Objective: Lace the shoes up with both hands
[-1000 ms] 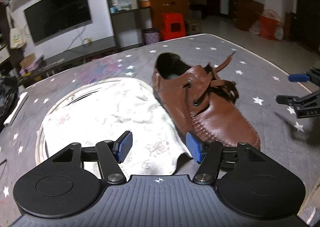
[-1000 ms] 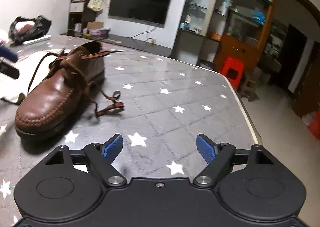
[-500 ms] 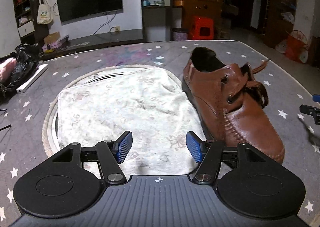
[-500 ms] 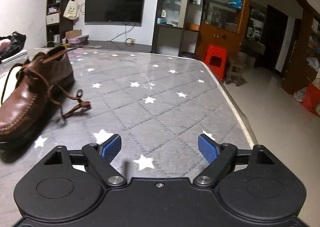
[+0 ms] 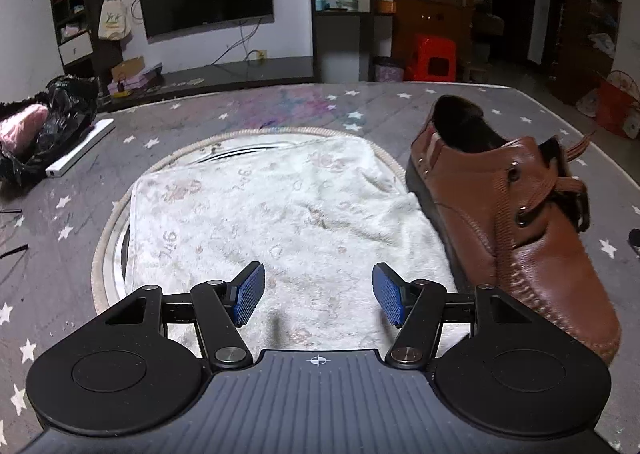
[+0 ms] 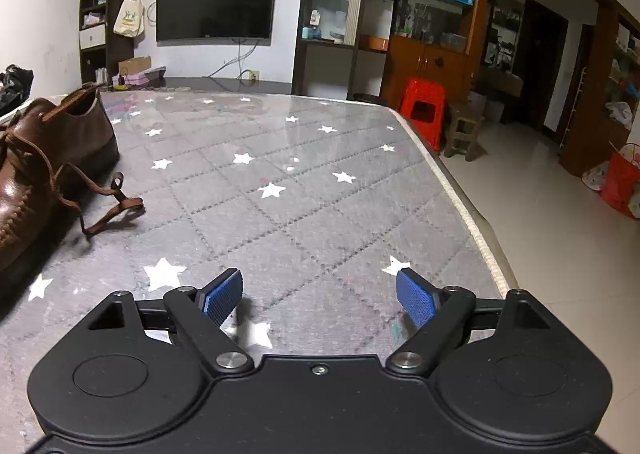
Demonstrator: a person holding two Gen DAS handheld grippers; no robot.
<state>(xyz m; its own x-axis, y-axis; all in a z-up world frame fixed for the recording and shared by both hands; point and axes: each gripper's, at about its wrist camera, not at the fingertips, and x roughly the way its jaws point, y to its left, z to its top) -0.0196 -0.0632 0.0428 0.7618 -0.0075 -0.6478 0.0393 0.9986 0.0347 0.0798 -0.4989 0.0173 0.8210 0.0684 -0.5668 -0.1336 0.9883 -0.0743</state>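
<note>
Brown leather: shoe (image 5: 516, 222), on a starred grey desk (image 6: 320, 182), its near edge just beside a white towel (image 5: 280, 222).
Axis: heel far, toe near, angled toward the lower right in the left view.
Lace: brown lace (image 6: 100, 210) threaded through the eyelets; 1 loose end trails on the desk on the shoe's right side.
Left claw (image 5: 318, 294): pads apart, empty, over the towel; shoe to its right.
Right claw (image 6: 320, 298): pads apart, empty; shoe to its left, lace end nearer this one.
Hidden: toe cut off in the right view; any knot or bow cannot be made out; the other lace end is unclear.
</note>
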